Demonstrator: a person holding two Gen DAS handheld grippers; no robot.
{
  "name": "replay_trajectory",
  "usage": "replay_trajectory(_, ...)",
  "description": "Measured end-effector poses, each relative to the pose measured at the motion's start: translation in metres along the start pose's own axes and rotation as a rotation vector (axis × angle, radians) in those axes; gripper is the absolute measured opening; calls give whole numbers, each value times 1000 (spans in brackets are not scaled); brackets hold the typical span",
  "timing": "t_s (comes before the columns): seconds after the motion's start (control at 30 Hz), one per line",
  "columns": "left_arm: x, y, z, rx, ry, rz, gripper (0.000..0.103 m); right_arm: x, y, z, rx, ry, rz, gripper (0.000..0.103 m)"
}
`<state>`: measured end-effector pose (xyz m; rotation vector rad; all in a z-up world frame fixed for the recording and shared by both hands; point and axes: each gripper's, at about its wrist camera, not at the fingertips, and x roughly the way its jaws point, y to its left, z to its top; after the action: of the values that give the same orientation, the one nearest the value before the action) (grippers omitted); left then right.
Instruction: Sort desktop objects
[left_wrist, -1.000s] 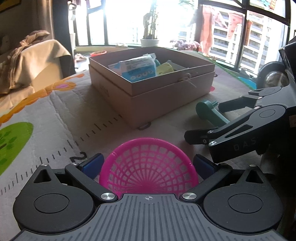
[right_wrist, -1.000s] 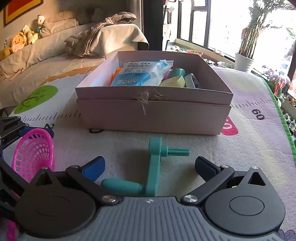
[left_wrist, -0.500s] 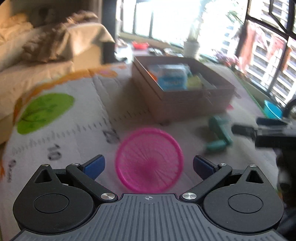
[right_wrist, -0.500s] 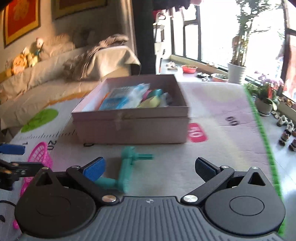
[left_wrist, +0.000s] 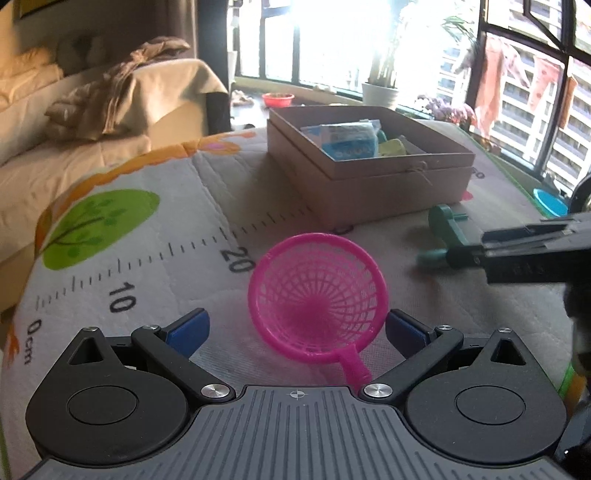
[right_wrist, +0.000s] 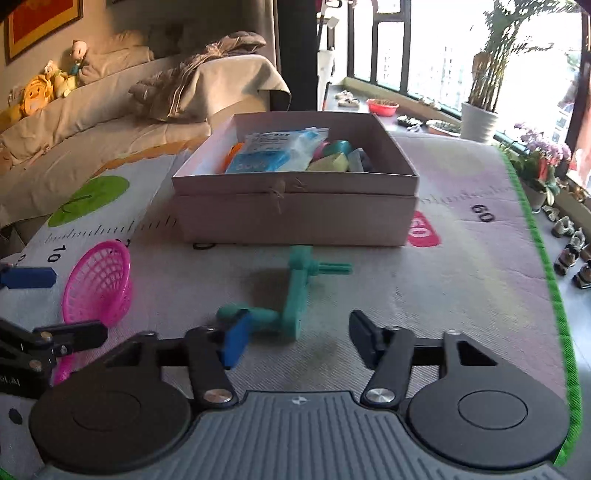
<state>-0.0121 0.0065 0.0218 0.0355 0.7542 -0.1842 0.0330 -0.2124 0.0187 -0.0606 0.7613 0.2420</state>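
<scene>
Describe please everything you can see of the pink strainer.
The pink strainer looks like glossy plastic: a round mesh bowl with a solid rim and a short stub handle. It lies tilted on the play mat, handle toward the left hand-held gripper, between its open fingers. Nothing grips it.

Sunlit windows (left_wrist: 332, 40) glare behind a draped, perhaps beige, sofa (right_wrist: 110, 107).

Both wrist views look low across the mat (left_wrist: 155, 236) (sharing the box (right_wrist: 295, 218)).
</scene>
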Motion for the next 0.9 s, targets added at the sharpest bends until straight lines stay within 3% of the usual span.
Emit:
replay_trajectory(0.2, 9, 7, 1, -39, 60, -34, 103, 16, -7, 20, -41, -32, -56, 65)
replay_trajectory(0.3, 14, 6, 3, -48, 74, -42, 103, 29, -14, 26, 18, -8, -62, 73)
replay_trajectory(0.37, 14, 3, 5, -45, 76, -44, 103, 36, -16, 26, 33, 2, -66, 69)
replay_trajectory(0.4, 14, 2, 6, -42, 76, -44, 103, 37, -16, 26, 30, 7, -64, 55)
replay_trajectory(0.43, 14, 0, 7, -37, 76, -43, 103, 37, -15, 25, 24, 15, -58, 48)
replay_trajectory(0.7, 28, -14, 16, -22, 95, 23, 103, 0, -33, 31, 25, -32, -22, 44)
replay_trajectory(0.77, 27, -17, 17, -15, 85, 34, 98, -16, -37, 32, 25, -60, -18, 43)
replay_trajectory(0.8, 26, -18, 18, -9, 83, 37, 87, -24, -39, 32, 22, -77, -19, 43)
replay_trajectory(0.9, 19, -23, 18, 7, 67, 41, 87, -44, -42, 31, 1, -113, -21, 42)
